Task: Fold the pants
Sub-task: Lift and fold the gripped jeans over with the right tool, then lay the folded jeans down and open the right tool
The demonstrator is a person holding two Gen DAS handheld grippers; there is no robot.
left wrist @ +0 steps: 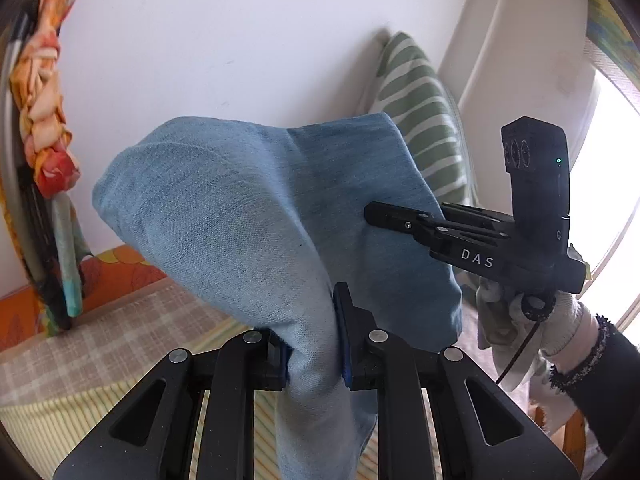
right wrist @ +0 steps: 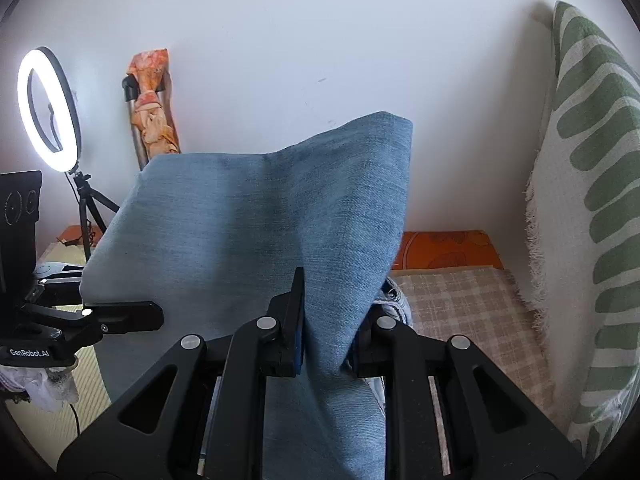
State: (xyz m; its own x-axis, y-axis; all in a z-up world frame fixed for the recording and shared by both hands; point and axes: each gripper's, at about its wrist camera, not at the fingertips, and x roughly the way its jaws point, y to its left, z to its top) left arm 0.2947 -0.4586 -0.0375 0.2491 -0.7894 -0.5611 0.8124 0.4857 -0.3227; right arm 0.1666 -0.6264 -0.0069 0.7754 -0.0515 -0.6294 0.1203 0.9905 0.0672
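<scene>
The light blue denim pants point(left wrist: 248, 216) hang lifted above the bed, and fill the middle of both views point(right wrist: 260, 232). My left gripper point(left wrist: 314, 344) is shut on a bunched part of the pants, with cloth draping over and below its fingers. My right gripper point(right wrist: 328, 332) is shut on another part of the pants. The right gripper also shows in the left wrist view point(left wrist: 372, 210), its fingers against the cloth. The left gripper shows at the left of the right wrist view point(right wrist: 156, 316). How much of the pants hangs below is hidden.
A checked bedspread point(right wrist: 460, 300) covers the bed below. A green-striped cushion point(right wrist: 592, 184) leans on the right wall. A lit ring light point(right wrist: 48, 112) on a tripod stands at left, with an orange patterned cloth on a pole point(right wrist: 152, 112) beside it. A bright window point(left wrist: 616, 184) is at right.
</scene>
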